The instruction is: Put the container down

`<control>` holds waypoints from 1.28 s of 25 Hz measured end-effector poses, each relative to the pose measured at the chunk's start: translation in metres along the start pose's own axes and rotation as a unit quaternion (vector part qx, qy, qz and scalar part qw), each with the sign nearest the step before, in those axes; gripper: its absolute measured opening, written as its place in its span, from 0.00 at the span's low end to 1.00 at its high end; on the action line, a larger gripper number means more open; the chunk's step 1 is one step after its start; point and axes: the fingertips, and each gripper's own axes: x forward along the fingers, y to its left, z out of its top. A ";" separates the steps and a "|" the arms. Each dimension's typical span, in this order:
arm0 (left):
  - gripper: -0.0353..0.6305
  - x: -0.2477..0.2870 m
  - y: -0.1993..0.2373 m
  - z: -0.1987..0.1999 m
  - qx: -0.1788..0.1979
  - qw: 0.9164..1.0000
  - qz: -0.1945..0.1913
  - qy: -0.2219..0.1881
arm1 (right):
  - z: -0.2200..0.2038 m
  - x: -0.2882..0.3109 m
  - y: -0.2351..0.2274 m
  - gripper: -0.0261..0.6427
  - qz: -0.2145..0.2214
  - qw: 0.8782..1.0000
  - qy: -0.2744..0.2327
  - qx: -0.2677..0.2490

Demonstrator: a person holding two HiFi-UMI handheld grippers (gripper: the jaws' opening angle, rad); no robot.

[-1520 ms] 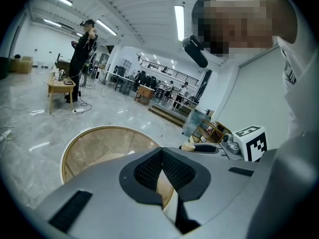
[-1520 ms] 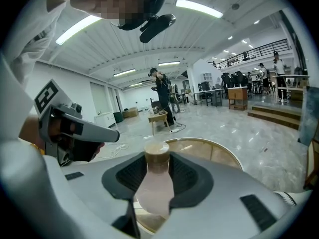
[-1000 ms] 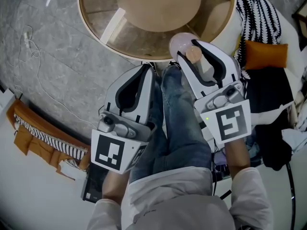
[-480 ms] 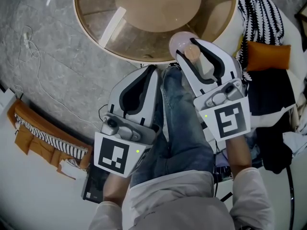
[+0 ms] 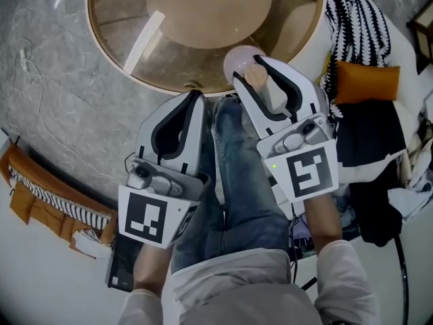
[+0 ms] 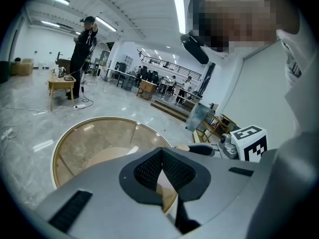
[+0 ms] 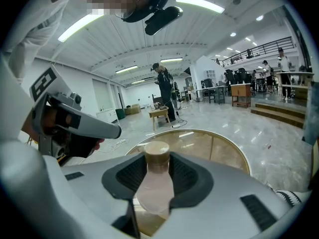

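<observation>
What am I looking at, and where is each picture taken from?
A seated person, not a robot, carries two handheld two-jaw grippers. The head view looks down from the person's head; each gripper view rides on its gripper, looking along its jaws. Ahead stands a round glass-topped table. The right gripper is shut on a pinkish container with a tan lid, near the table's edge. The left gripper is shut and empty.
</observation>
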 end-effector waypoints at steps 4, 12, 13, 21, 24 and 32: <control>0.08 0.009 0.006 -0.005 0.000 1.000 0.008 -0.003 | -0.007 0.007 -0.004 0.26 -0.006 1.000 0.000 0.003; 0.08 0.021 0.013 -0.021 0.008 1.000 0.017 0.009 | -0.020 0.017 -0.014 0.26 -0.023 0.999 0.001 0.021; 0.08 0.023 0.015 -0.022 0.007 1.000 0.017 0.009 | -0.021 0.018 -0.015 0.26 -0.025 0.999 0.001 0.021; 0.08 0.030 0.026 -0.025 0.008 1.000 0.022 0.012 | -0.030 0.034 -0.024 0.26 -0.035 0.999 0.000 0.013; 0.08 0.033 0.031 -0.025 0.006 1.000 0.021 0.012 | -0.035 0.043 -0.026 0.26 -0.036 0.999 0.006 0.014; 0.08 0.036 0.034 -0.032 0.006 1.000 0.025 0.012 | -0.048 0.053 -0.029 0.26 -0.035 0.999 0.008 0.003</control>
